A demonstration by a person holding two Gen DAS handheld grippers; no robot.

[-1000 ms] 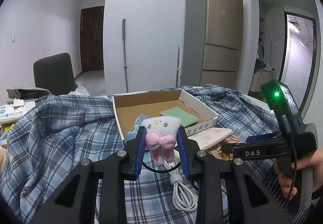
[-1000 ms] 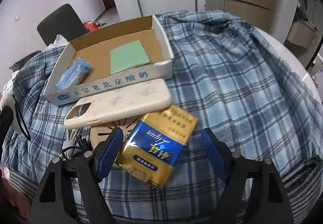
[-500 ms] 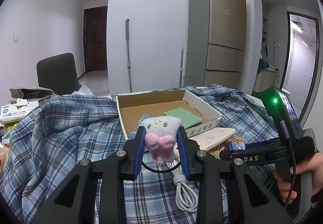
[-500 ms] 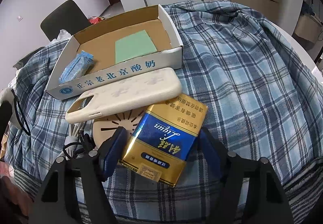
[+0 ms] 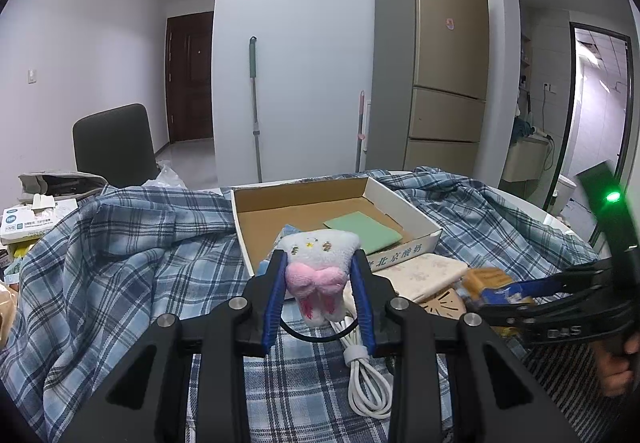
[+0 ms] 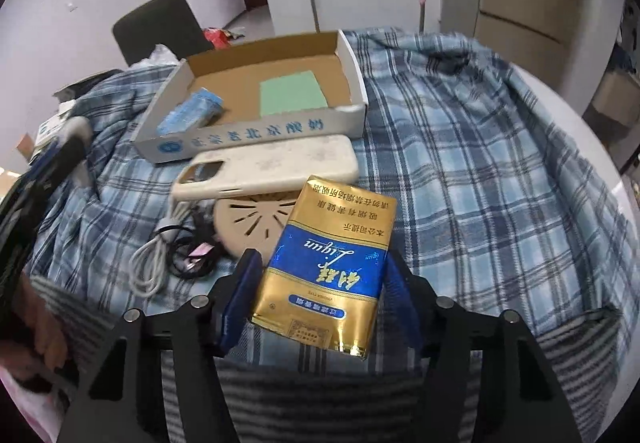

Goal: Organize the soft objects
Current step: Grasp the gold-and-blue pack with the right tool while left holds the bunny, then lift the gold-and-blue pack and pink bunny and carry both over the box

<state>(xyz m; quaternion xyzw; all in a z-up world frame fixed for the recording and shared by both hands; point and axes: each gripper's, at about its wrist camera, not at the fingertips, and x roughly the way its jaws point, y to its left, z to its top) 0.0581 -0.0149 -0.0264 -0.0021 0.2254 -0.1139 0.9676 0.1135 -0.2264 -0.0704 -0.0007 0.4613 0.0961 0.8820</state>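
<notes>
My left gripper (image 5: 320, 275) is shut on a white and pink plush toy (image 5: 318, 263) and holds it above the plaid cloth, just in front of the open cardboard box (image 5: 404, 203). The box (image 6: 256, 141) holds a green sponge (image 6: 292, 93) and a blue packet (image 6: 188, 115). My right gripper (image 6: 320, 275) is shut on a gold and blue soft pack (image 6: 328, 259), lifted a little above the cloth. In the left wrist view the right gripper (image 5: 500, 295) is at the right, blurred.
A cream phone case (image 6: 268, 167), a beige slotted disc (image 6: 252, 223) and coiled white and black cables (image 6: 160, 255) lie in front of the box on the plaid cloth (image 6: 480, 163). A dark chair (image 5: 112, 143) and a fridge (image 5: 440, 63) stand behind.
The right gripper has closed in on the gold and blue pack and lifted it toward the camera. The left gripper has kept hold of the plush toy and risen slightly.
</notes>
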